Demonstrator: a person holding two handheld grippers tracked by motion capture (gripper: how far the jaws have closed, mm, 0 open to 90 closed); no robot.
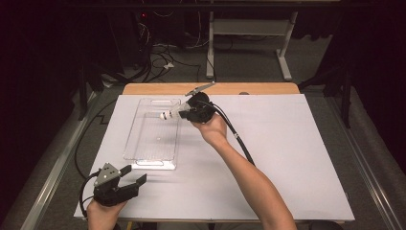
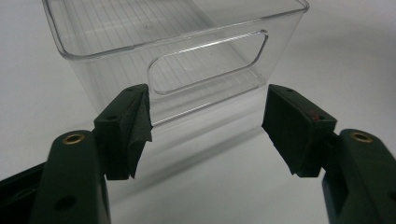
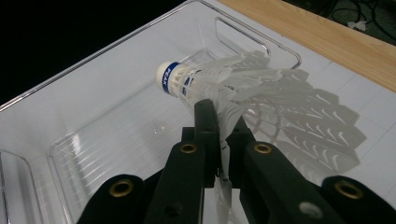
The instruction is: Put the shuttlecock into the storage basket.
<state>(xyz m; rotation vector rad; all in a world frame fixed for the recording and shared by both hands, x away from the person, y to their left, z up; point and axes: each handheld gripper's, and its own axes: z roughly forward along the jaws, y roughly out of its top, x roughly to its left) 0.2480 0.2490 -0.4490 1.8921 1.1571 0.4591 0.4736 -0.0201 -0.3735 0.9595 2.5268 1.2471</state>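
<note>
A white plastic shuttlecock (image 3: 224,84) with a blue band at its cork is pinched by its skirt in my right gripper (image 3: 222,123), which is shut on it. In the high view the right gripper (image 1: 184,113) holds the shuttlecock (image 1: 168,114) over the far right part of a clear plastic bin (image 1: 143,158), cork pointing left. In the right gripper view the clear bin (image 3: 70,112) lies below the shuttlecock. My left gripper (image 1: 135,176) rests near the table's front left corner, open, nothing between its jaws. It faces the clear bin's (image 2: 112,84) near end wall with a handle cutout.
A white sheet (image 1: 287,158) covers the table, with a wooden edge (image 1: 158,89) at the far side. A black cable (image 1: 239,141) trails from the right gripper along the forearm. Beyond the table are table legs and loose cables on the floor.
</note>
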